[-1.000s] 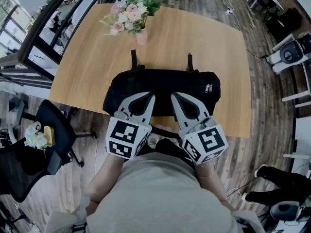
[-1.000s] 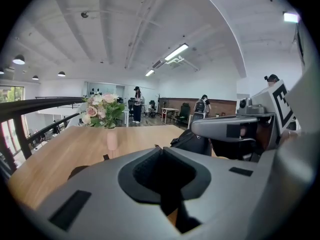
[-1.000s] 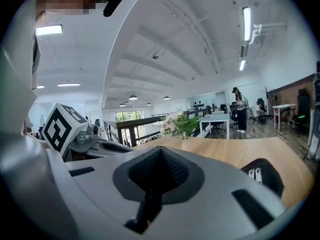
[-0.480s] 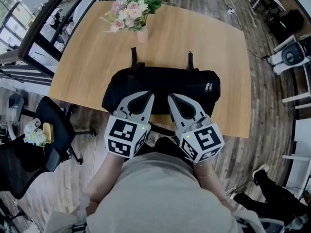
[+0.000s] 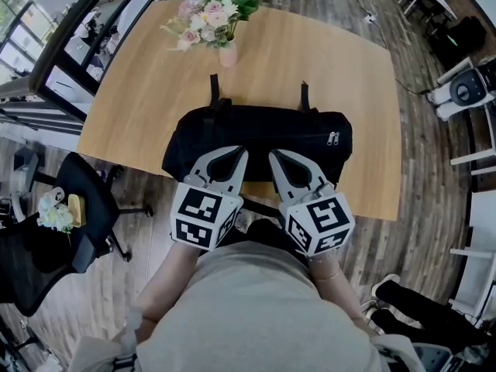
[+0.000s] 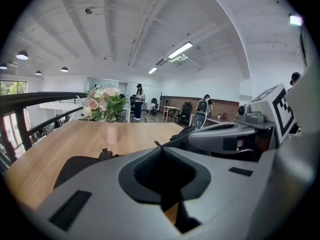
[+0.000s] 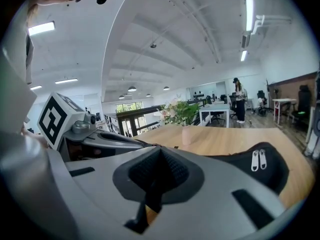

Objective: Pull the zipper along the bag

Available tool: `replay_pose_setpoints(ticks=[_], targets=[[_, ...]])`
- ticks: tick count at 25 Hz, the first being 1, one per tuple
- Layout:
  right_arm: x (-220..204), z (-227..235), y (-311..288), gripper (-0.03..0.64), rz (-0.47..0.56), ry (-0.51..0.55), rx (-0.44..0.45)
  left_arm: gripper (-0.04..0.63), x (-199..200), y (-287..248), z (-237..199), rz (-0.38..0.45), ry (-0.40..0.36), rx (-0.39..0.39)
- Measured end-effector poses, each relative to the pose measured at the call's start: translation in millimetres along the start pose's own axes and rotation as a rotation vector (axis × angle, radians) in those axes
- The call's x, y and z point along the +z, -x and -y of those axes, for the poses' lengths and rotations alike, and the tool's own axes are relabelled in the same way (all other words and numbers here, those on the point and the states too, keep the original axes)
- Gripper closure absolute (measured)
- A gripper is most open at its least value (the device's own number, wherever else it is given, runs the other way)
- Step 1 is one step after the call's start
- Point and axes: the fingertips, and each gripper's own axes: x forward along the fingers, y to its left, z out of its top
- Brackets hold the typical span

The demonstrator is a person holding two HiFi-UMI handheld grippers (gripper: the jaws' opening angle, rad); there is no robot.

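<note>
The table (image 5: pixel 325 60) fills most of my head view. The black bag (image 5: pixel 256 134) lies along its near edge, long side across, with two strap ends poking out on the far side.

Both tools sit low over the bag's near side, close together. The left tool (image 5: pixel 241 155) has its jaws pressed together with nothing between them, and so does the right tool (image 5: pixel 273 158). I can't tell whether either tip touches the fabric.

A vase of flowers (image 5: pixel 225 53) stands well beyond the bag, out of the way.

Two small silver pulls (image 5: pixel 333 139) hang side by side at the bag's right end, in plain sight of the right tool.

I judge the bag soft and light, so it should bunch and slide if I tug. I'd pin the fabric near the right end with one tool and pinch one pull flat across its tab. The tab is thin metal and likely slippery.
</note>
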Motion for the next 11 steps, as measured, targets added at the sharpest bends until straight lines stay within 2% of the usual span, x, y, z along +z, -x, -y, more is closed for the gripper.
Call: replay_pose_setpoints(ticks=[11], targets=[[-2.5,-0.8,-3.2,0.611,-0.001,-0.033,0.017,0.568,-3.5,-4.9,7.1,-0.016,0.002,-0.033]])
